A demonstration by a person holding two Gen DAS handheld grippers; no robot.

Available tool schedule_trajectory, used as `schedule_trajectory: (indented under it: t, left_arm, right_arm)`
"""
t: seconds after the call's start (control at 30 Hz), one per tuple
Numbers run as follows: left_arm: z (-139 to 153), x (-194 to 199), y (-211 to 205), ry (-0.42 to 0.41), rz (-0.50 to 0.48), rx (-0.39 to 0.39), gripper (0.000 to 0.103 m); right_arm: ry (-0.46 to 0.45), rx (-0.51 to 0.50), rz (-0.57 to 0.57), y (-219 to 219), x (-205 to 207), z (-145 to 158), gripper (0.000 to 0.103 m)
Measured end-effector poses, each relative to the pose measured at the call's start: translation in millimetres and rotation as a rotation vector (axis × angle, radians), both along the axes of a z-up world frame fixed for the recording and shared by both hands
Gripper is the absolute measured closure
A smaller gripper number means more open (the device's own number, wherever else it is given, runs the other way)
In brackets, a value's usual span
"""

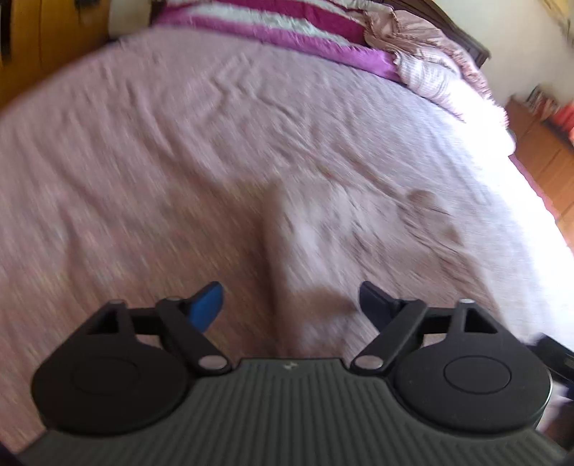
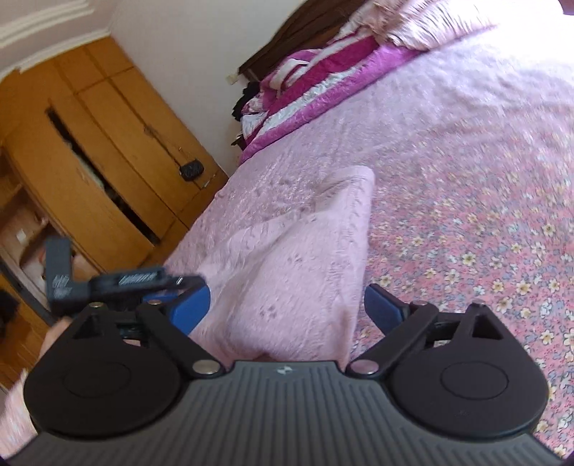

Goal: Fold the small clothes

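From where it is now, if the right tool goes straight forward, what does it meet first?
Most likely the pale pink cloth lying between its open fingers; the right tool points along it. Depth is unclear, but the flowered bedspread lies beneath.

Left wrist cam sits close over the bed (image 1: 251, 143), pitched steeply down across the pink bedspread toward the striped blanket (image 1: 287, 28) at the headboard end, own fingers at bottom edge, frame motion-blurred. Right wrist cam looks shallower and rolled, low over the floral bedspread with the pale pink cloth (image 2: 297, 269) right in front of its fingers, wooden wardrobe (image 2: 107, 161) off to picture left. Both share the bed surface and that striped blanket (image 2: 308, 93); right view also catches the other gripper's body (image 2: 118, 281) at its left
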State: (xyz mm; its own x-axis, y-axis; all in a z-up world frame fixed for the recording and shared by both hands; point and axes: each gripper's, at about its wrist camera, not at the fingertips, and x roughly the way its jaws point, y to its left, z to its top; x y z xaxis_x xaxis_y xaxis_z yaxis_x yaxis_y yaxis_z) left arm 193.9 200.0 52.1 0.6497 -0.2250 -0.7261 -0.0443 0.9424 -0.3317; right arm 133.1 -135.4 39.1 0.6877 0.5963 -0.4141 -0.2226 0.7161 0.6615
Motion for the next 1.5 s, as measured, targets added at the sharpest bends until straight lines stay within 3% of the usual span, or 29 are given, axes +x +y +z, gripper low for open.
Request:
schedule_trajectory:
  t: [0.1,0.27,0.4,0.47,0.57,0.6,0.63,0.7,0.83,1.2,1.37,1.5]
  left_arm:
    - [-12.5,-9.4,1.6,0.051,0.027,-0.076,0.016]
    - [-23.3,-12.5,-2.1,0.051,0.040,-0.126,0.016]
    - [-32.6,-14.5,-6.2,0.061,-0.005,-0.297,0.016]
    - [-35.5,-16.2,-11.4,0.056,0.002,-0.302,0.018]
    - [-35.2,-18.2,-16.6,0.047,0.010,-0.284,0.046]
    - [-34.3,-19.1,-15.1,0.047,0.026,-0.303,0.056]
    - [-33.4,-20.8,-13.0,0.048,0.037,-0.324,0.059]
    - [-29.8,-24.1,-9.9,0.048,0.051,-0.354,0.066]
    - [-9.5,-34.5,-20.2,0.012,0.023,-0.347,0.068]
    - [24.4,-100.8,-87.9,-0.035,-0.113,-0.369,0.068]
    - [19.3,-139.7,-126.5,-0.033,-0.178,-0.303,0.068]
    - [1.8,-160.4,-146.4,-0.020,-0.209,-0.214,0.066]
  right_arm:
    - [0.080,0.025,-0.006,-2.8,13.7,-8.7,0.002]
    - [0.129,0.026,0.031,7.5,31.7,-18.2,0.002]
    - [0.175,0.105,0.077,16.5,48.6,-29.2,0.001]
    - [0.177,0.105,0.084,22.6,54.5,-29.3,0.000]
    - [0.181,0.108,0.094,28.6,60.2,-27.4,0.003]
    - [0.184,0.091,0.074,29.6,60.8,-26.2,0.017]
    - [0.195,0.053,0.049,30.4,61.8,-25.0,0.032]
    - [0.197,0.021,0.040,32.3,61.1,-20.3,0.039]
    - [0.132,0.046,0.047,27.9,50.4,1.3,0.046]
    - [0.060,0.066,0.022,-42.2,-27.5,67.8,0.046]
    - [0.075,0.055,-0.008,-82.5,-83.4,70.6,0.046]
    - [0.117,0.037,-0.041,-104.5,-117.6,51.9,0.045]
